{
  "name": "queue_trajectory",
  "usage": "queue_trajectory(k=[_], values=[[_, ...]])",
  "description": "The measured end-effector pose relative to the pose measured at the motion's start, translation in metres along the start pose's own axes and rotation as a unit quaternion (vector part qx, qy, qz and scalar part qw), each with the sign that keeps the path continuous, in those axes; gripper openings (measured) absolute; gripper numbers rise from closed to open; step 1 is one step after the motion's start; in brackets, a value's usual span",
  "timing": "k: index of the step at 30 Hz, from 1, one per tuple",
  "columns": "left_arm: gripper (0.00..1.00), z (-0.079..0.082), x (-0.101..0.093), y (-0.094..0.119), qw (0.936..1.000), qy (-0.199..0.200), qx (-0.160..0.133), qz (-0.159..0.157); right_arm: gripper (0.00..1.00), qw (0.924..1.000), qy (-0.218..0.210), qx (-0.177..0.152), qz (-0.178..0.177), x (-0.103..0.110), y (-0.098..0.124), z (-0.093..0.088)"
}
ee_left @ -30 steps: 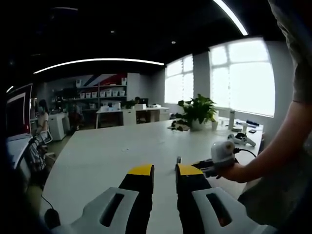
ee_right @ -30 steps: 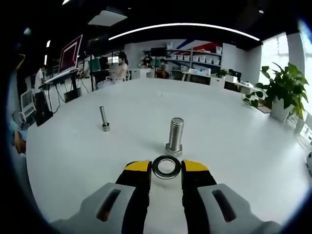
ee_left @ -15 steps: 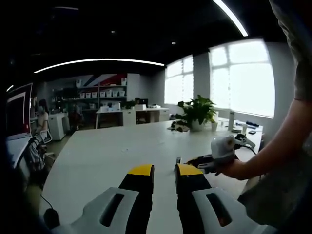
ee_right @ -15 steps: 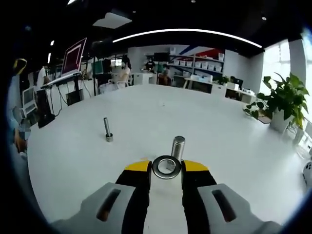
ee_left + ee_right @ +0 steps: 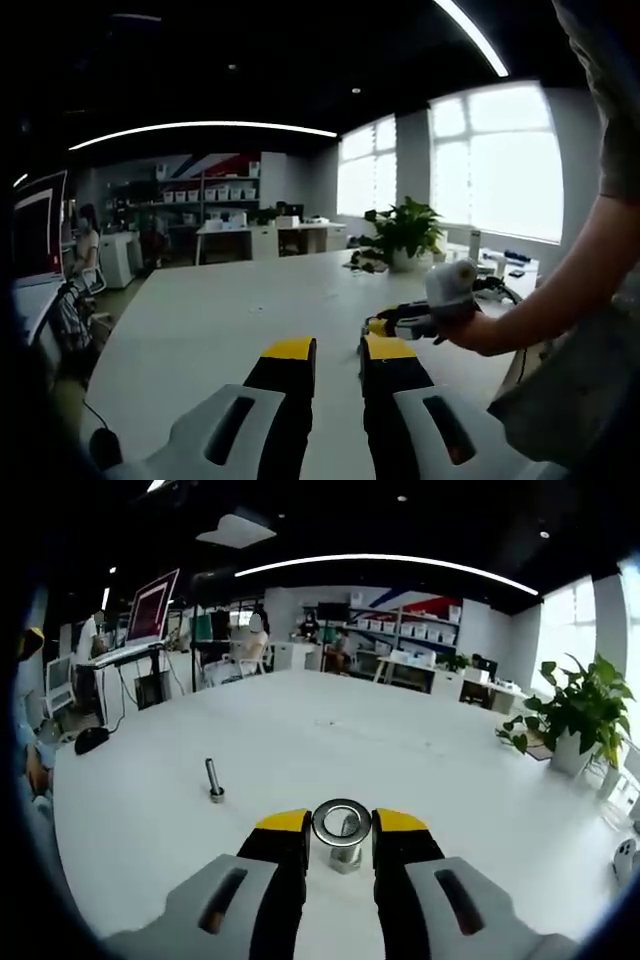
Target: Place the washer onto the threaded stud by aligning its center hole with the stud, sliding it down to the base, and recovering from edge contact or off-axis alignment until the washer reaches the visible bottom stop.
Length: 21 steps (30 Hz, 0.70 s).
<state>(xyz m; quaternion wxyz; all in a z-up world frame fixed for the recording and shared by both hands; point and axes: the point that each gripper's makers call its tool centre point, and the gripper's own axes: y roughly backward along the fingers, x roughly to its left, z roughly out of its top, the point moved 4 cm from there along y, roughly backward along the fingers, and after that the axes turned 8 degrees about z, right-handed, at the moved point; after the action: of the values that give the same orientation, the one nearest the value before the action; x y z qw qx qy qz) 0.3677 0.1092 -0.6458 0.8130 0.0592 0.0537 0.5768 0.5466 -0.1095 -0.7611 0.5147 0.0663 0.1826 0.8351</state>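
My right gripper (image 5: 340, 826) is shut on a steel washer (image 5: 320, 826), held by its edges between the yellow-tipped jaws. The thick threaded stud (image 5: 346, 859) stands on the white table (image 5: 300, 730) right behind and below the washer, its top showing through and under the ring. Whether the washer touches the stud cannot be told. In the left gripper view, my left gripper (image 5: 338, 350) hovers over the table with its jaws apart and nothing between them. The right gripper (image 5: 400, 322), held in a hand (image 5: 470, 335), reaches in from the right just beyond it.
A thin bolt (image 5: 213, 780) stands upright on the table to the left of the stud. A potted plant (image 5: 575, 715) sits at the table's far right edge. Desks, shelves, a monitor and seated people lie beyond the table. The person's arm (image 5: 570, 290) fills the right side.
The right gripper has risen and come over the stud with the washer, so the stud now sits under the ring. In the left gripper view it moved up and leftward.
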Motion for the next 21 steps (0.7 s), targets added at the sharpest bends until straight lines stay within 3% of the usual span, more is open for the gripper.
queue_trajectory(k=[21], values=[[0.15,0.000,0.003,0.000,1.0000,0.002,0.000,0.008,0.25,0.9996,-0.009,0.028,0.003,-0.009,-0.025,-0.009]])
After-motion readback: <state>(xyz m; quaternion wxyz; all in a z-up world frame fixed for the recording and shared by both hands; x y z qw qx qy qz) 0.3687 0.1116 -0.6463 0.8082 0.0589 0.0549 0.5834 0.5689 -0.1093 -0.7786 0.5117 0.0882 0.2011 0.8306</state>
